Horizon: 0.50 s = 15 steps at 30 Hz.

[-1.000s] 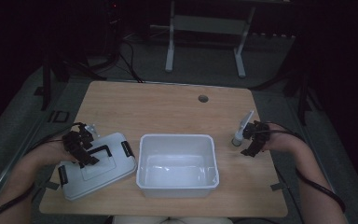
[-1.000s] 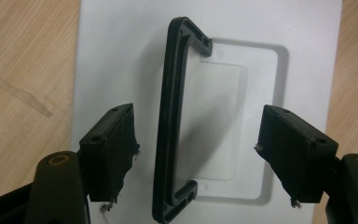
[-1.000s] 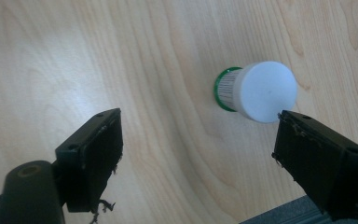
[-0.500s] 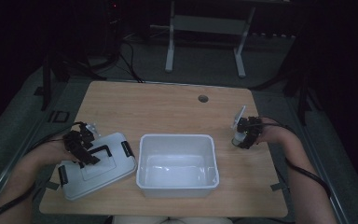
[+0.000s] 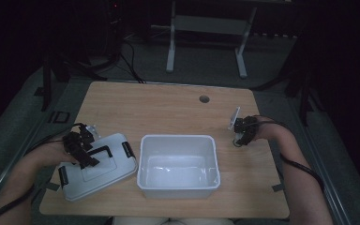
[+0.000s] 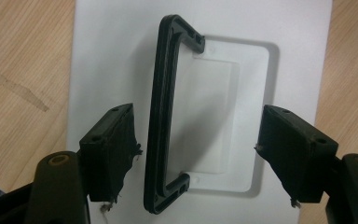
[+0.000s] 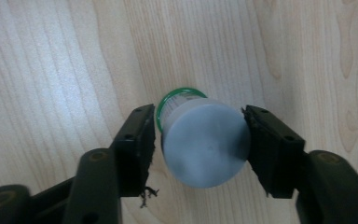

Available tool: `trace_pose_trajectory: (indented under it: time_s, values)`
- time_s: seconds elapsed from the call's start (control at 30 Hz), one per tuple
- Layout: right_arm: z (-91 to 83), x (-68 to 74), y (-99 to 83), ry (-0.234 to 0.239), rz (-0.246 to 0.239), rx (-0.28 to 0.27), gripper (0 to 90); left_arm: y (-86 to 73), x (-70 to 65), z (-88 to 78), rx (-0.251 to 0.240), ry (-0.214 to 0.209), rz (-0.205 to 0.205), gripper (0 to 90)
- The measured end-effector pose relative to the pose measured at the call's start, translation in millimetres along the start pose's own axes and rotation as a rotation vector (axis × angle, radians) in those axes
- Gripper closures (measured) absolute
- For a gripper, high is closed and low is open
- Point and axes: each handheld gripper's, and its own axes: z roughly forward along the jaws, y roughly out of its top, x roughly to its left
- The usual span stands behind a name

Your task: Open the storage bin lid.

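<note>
A small jar with a grey cap and a green ring stands on the wooden table. My right gripper has just been closing, and both pads now press on the jar's cap. In the high view this right gripper is right of the white tub. A grey-white lid with a black handle lies left of the tub. My left gripper hovers over the lid. In the left gripper view the gripper is open, its jaws straddling the handle without touching it.
The tub is empty and sits at the table's front middle. A round cable hole is in the tabletop near the far edge. Bare wood lies between the tub and the far edge. Metal stand legs rise from the dark floor behind.
My right gripper moved left and down over the jar and closed on its cap. The left gripper and the lid have not moved.
</note>
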Motion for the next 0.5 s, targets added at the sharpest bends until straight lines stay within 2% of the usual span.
trace_pose_trajectory:
  time_s: [0.1, 0.27, 0.5]
  values:
    - [-0.1, -0.5, 0.6, 0.004, -0.028, -0.006, 48.8, -0.1, -0.4, 0.4, 0.002, -0.005, 0.005, 27.6]
    - [-3.1, 1.0, 2.7, 0.032, -0.036, 0.009, 49.4, -0.6, -0.3, -0.6, 0.003, -0.007, 0.009, 27.6]
    - [-16.1, 11.8, 1.7, 0.051, -0.053, 0.004, 49.6, -0.7, -2.1, -4.4, -0.005, -0.002, 0.01, 27.6]
